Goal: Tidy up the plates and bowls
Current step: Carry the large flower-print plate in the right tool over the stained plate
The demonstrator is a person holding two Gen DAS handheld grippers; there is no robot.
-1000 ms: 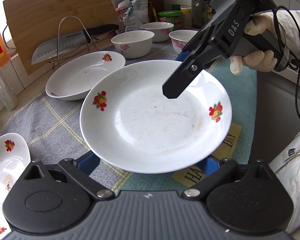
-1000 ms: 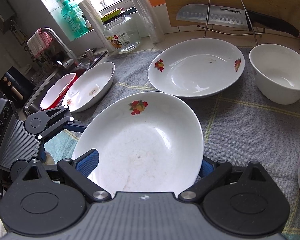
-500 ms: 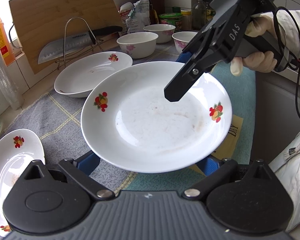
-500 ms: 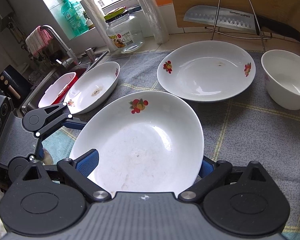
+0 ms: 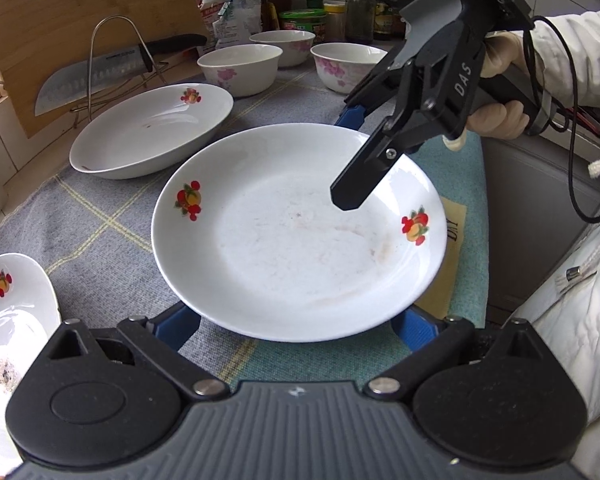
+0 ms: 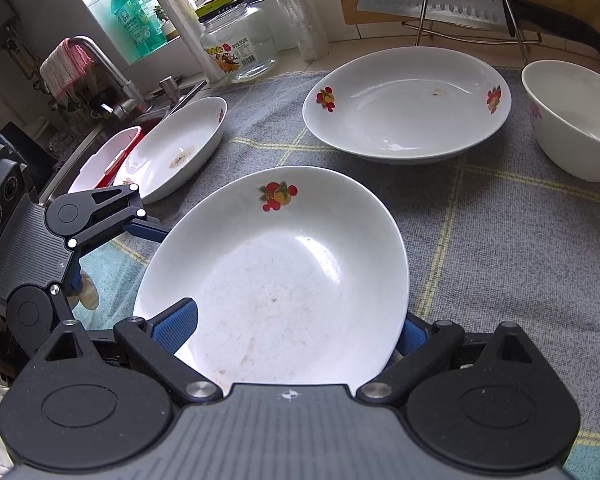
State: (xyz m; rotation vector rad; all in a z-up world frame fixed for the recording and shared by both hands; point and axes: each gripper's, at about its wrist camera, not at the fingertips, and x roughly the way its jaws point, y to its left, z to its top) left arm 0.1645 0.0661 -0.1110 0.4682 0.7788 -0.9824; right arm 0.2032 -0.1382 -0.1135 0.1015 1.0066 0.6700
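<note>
A white plate point(image 5: 292, 240) sits between two hand-held grippers over a kitchen counter, its near rim lying across the wide-spread blue pads of the left gripper point(image 5: 294, 326). The right gripper point(image 6: 294, 326), held in a gloved hand point(image 5: 496, 120), comes in from the far right side with its fingers just as far apart, one above the plate's well and the other beyond the rim. Whether either pair is actually pressing on the china cannot be told, as the contact is hidden. The plate is round, shallow and glossy, printed with small red-and-orange fruit sprigs and filmed with faint brownish smears. It appears to be raised a little off the teal mat point(image 5: 320, 360) and the grey woven cloth point(image 5: 100, 220) with its pale yellow check.

The step in hand looks like gathering the matching plates into a stack. The next move calls for keeping the plate level, centring it over another plate and lowering it gently, since glazed china slides and chips easily.

A second fruit-print plate point(image 5: 16, 320) with a dark crumb patch lies at the near left. A deeper one point(image 5: 152, 128) rests further back on the cloth. Behind it stand three rounded white bowls point(image 5: 240, 64) with pink flower prints, close together but not nested. At the back a steel knife point(image 5: 96, 76) hangs on a wire rack point(image 5: 112, 24) against a wooden cutting board point(image 5: 80, 8)
</note>
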